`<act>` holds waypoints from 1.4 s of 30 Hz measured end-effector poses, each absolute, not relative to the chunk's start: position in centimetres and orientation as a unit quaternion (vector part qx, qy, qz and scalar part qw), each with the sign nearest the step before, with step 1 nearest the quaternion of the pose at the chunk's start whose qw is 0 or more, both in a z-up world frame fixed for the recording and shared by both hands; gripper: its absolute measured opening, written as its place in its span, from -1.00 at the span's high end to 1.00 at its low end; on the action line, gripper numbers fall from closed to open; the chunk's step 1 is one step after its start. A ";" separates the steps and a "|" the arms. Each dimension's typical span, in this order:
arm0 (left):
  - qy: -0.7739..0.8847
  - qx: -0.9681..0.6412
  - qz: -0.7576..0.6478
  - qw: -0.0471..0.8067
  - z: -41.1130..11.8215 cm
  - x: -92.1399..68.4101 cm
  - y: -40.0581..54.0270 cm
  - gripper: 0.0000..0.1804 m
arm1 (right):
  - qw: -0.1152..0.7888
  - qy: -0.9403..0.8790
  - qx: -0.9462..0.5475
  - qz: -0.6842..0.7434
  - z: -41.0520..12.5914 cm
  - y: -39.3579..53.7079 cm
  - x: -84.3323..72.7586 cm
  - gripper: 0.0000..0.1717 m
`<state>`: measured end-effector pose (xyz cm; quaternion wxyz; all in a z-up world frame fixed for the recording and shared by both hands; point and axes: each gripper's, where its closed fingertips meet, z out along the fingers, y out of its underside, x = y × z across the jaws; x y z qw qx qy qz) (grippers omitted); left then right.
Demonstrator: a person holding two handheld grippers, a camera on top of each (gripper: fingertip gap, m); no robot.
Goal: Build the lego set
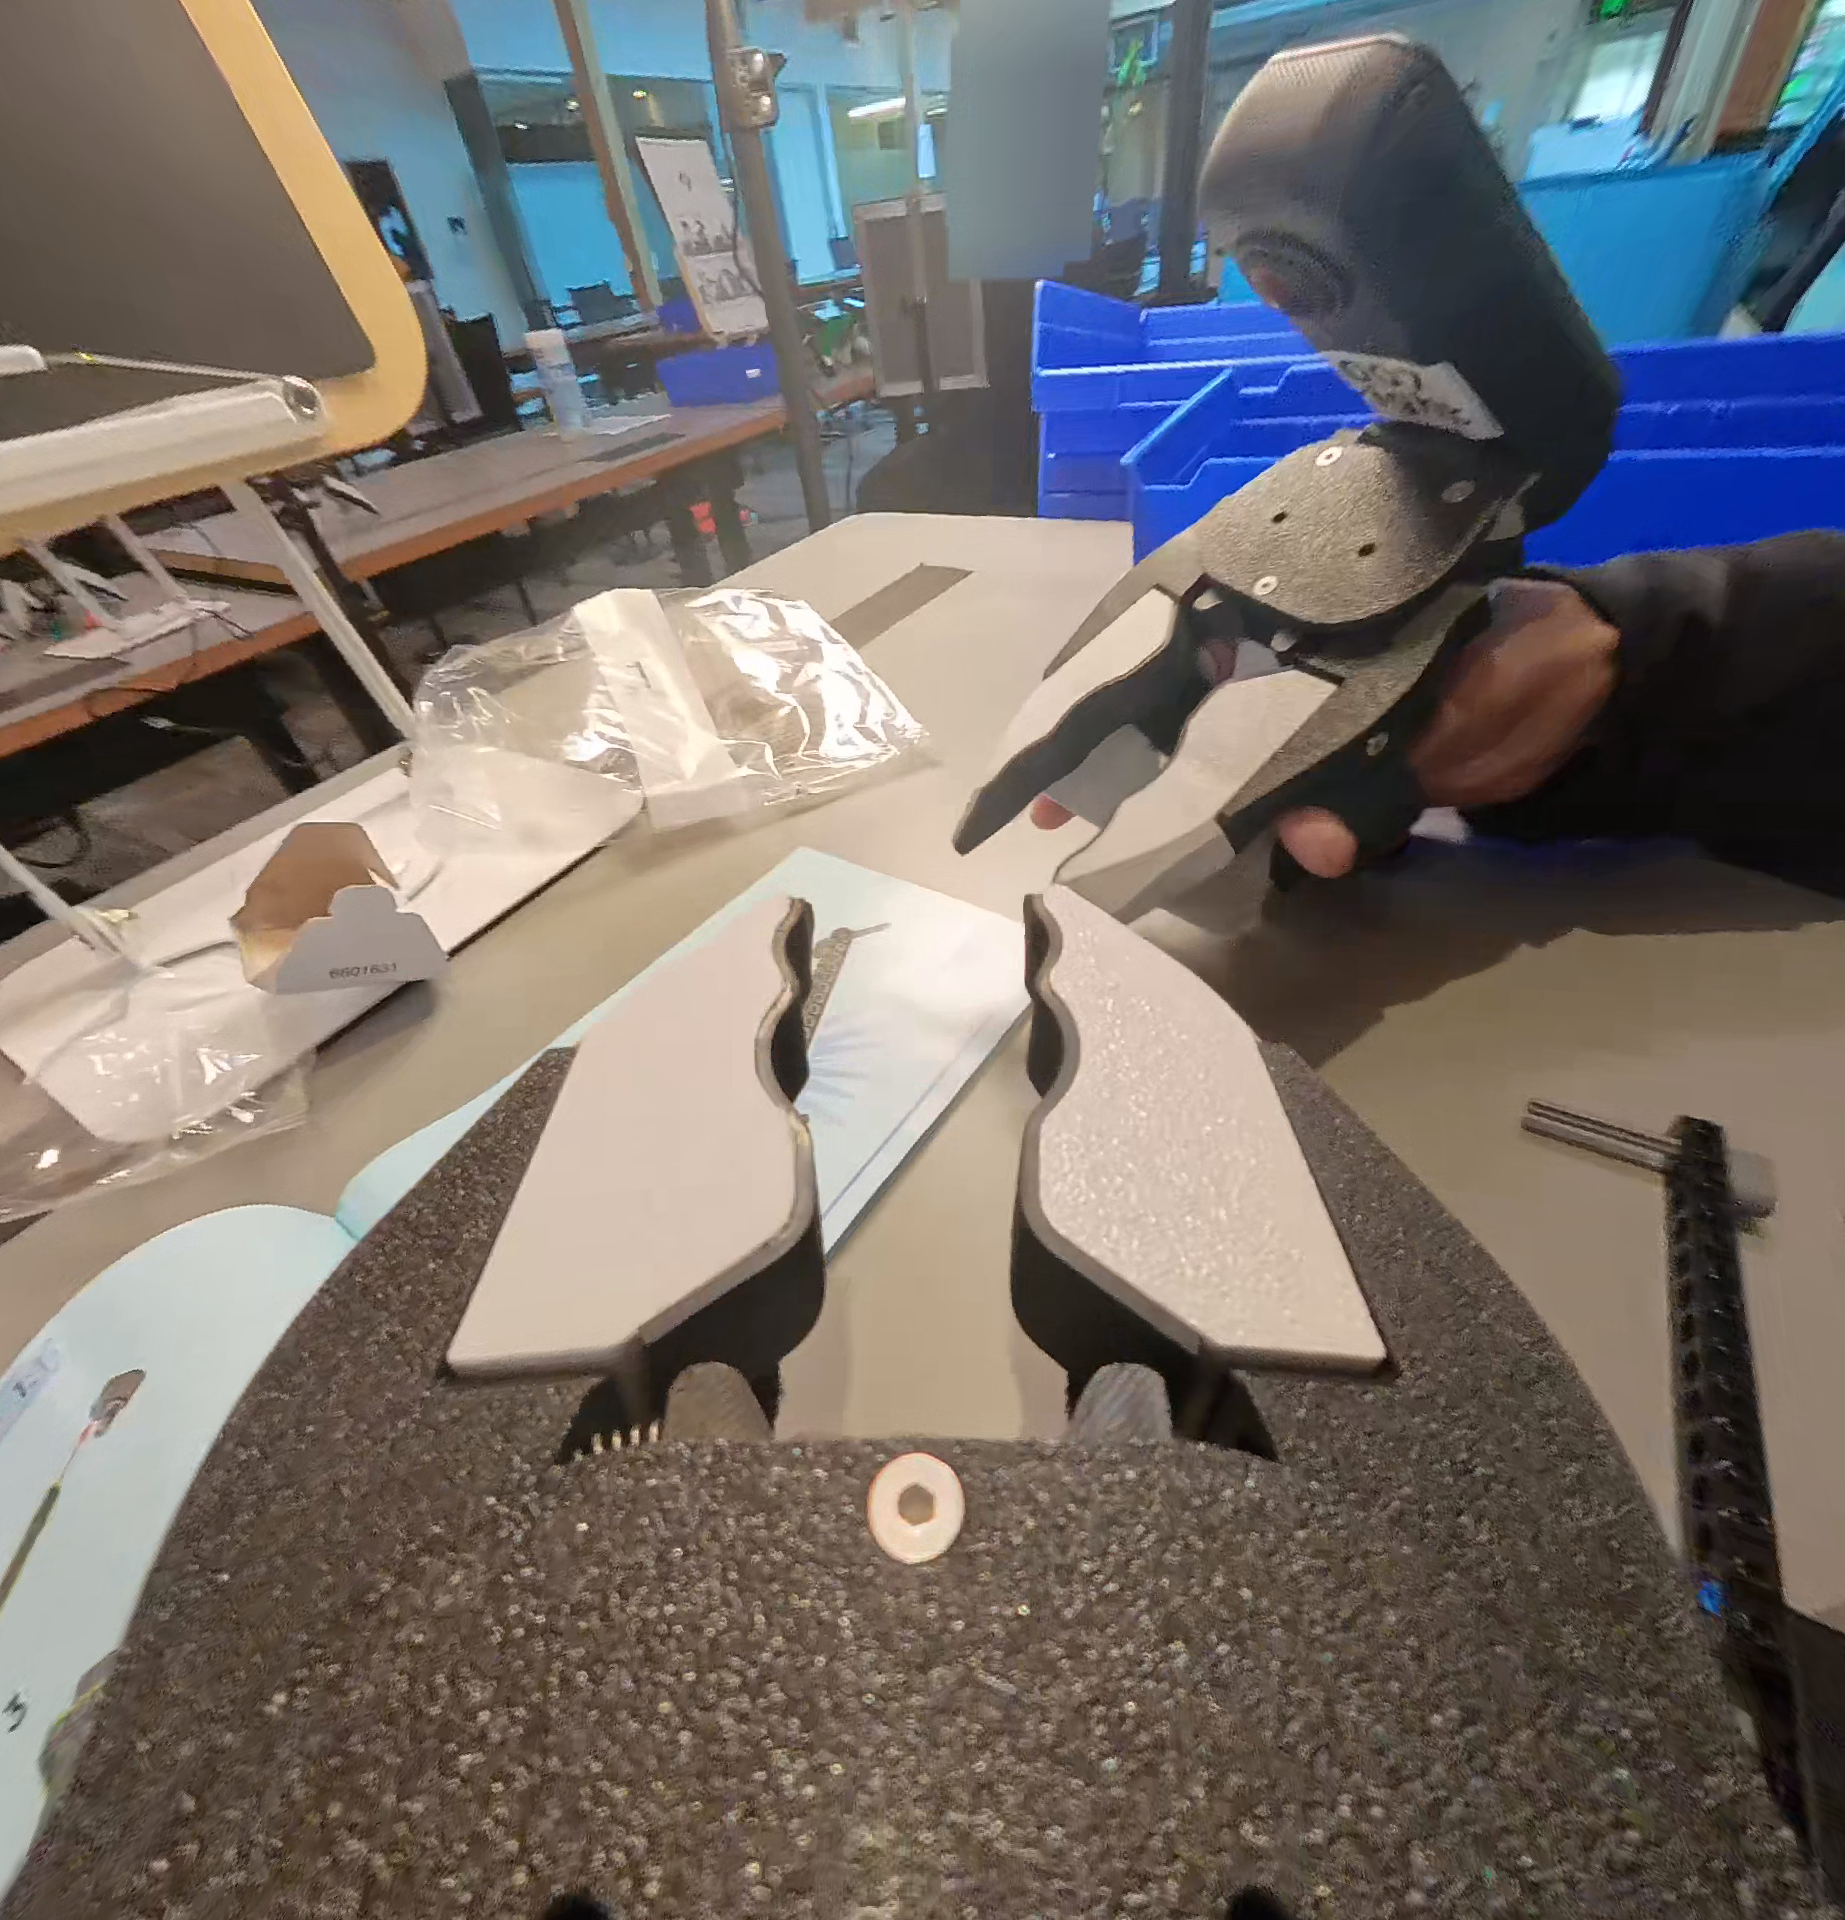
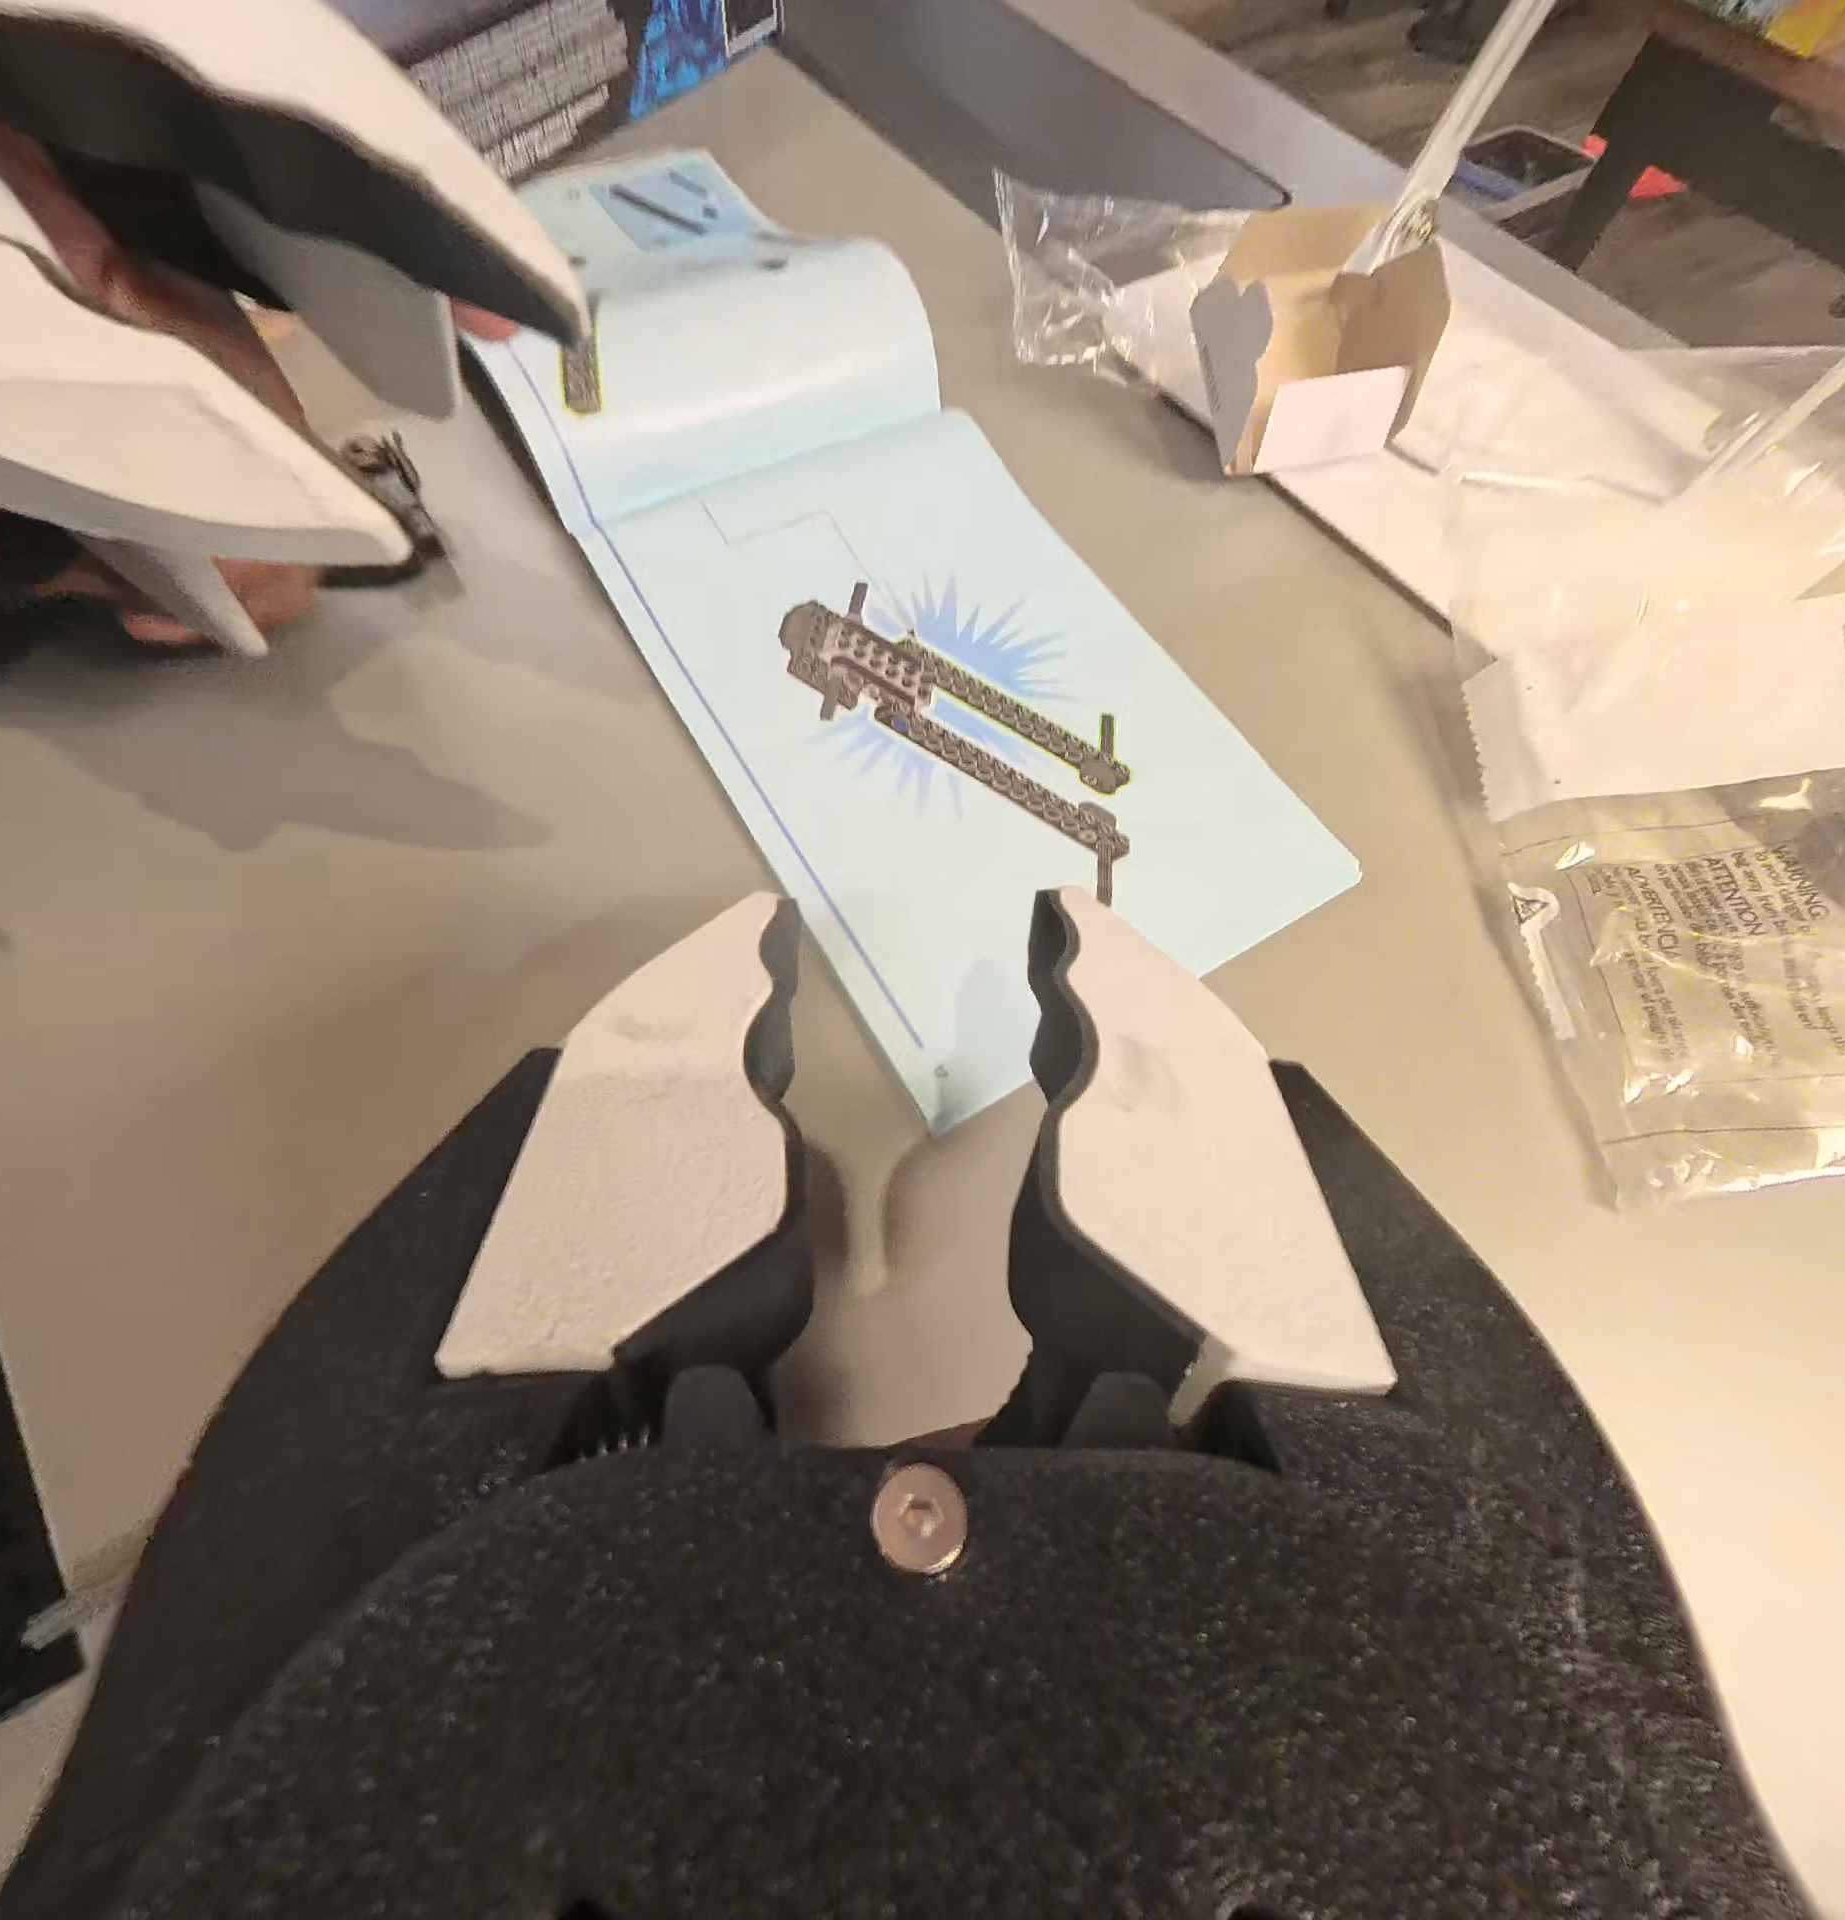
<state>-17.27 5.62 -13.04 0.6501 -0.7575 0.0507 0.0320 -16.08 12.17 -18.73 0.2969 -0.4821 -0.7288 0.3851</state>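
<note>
Both grippers hang part-open and bare over a pale blue instruction booklet point(image 2: 1001, 665) at frame centre on the grey tabletop point(image 2: 274, 935): the left gripper point(image 1: 913, 914) above its page, the right gripper point(image 2: 913, 909) at its near corner. Clear plastic bags point(image 2: 1676, 935) lie at right.

An open booklet point(image 2: 1001, 665) lies on the table point(image 2: 274, 935), centre. Right of it: plastic bags point(image 2: 1666, 935) and an opened carton point(image 2: 1313, 343). In the left wrist view, storage bins point(image 1: 1728, 416) stand behind the table, a studded beam point(image 1: 1718, 1351) lies at right
</note>
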 end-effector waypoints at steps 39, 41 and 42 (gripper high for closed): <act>0.013 -0.871 -0.121 0.477 -18.9 -14.8 5.2 0.55 | 0.203 -0.828 -0.379 0.360 -21.2 9.3 -16.3 0.18; -0.001 -0.866 -0.140 0.480 -18.7 -15.1 5.2 0.55 | 0.214 -0.832 -0.375 0.348 -21.4 9.3 -16.5 0.14; -0.007 -0.864 -0.149 0.481 -18.7 -15.2 5.2 0.55 | 0.225 -0.835 -0.370 0.339 -21.5 9.2 -16.5 0.14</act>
